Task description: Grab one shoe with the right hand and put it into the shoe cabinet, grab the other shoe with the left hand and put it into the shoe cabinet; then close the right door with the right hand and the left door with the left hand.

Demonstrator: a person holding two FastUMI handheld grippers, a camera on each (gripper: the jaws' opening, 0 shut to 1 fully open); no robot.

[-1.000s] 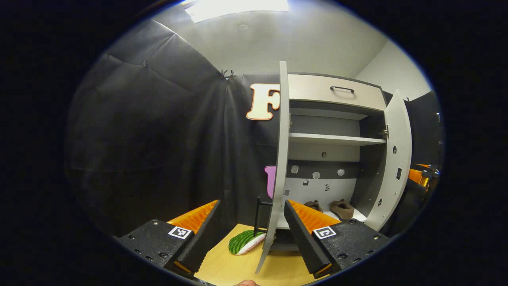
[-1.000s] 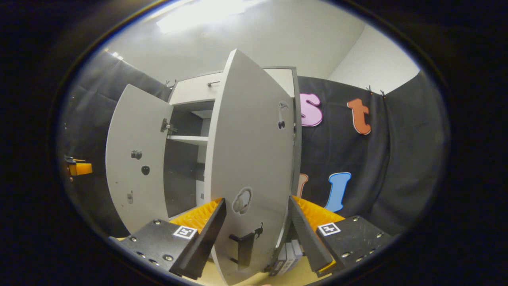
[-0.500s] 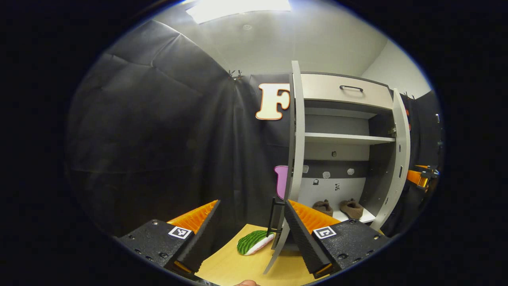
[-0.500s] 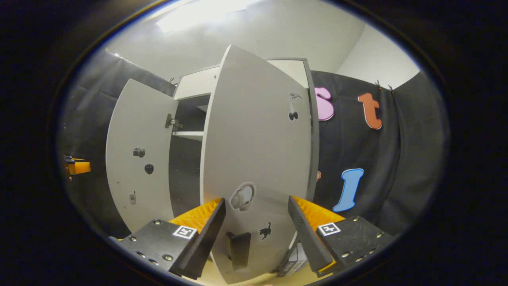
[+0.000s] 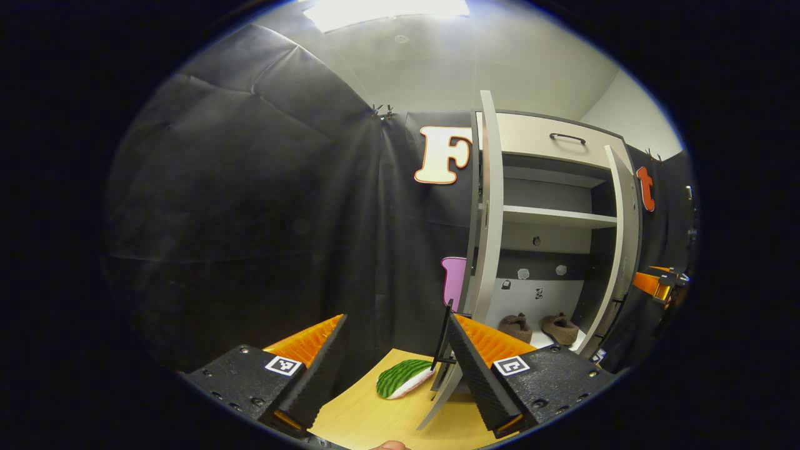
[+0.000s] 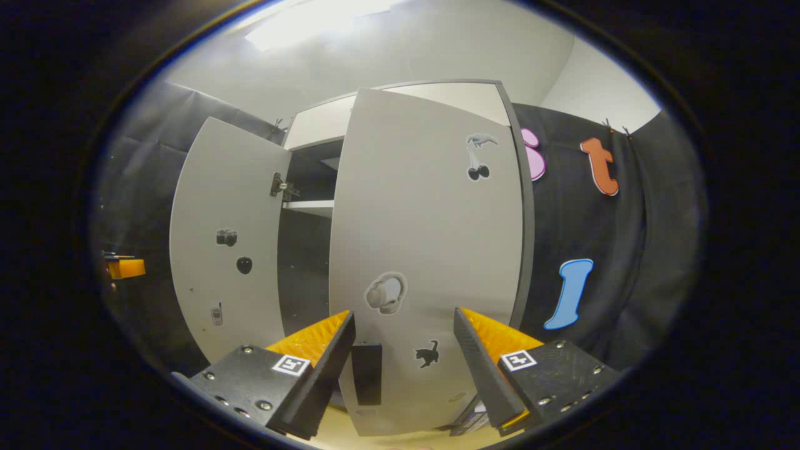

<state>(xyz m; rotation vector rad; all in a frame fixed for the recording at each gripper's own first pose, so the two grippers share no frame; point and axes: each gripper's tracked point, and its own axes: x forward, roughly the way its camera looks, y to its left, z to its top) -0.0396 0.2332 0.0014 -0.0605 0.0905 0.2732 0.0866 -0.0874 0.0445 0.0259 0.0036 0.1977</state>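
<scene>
My right claw spread, right door swung nearer shut than before, left claw spread beside left door, both shoes on cabinet floor in left gripper view, bench below.

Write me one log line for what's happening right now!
stage: closing doors | shoes: both inside cabinet | right door: partly open | left door: open | right gripper: open, facing right door | left gripper: open

Right door has swung further toward shut.
</scene>
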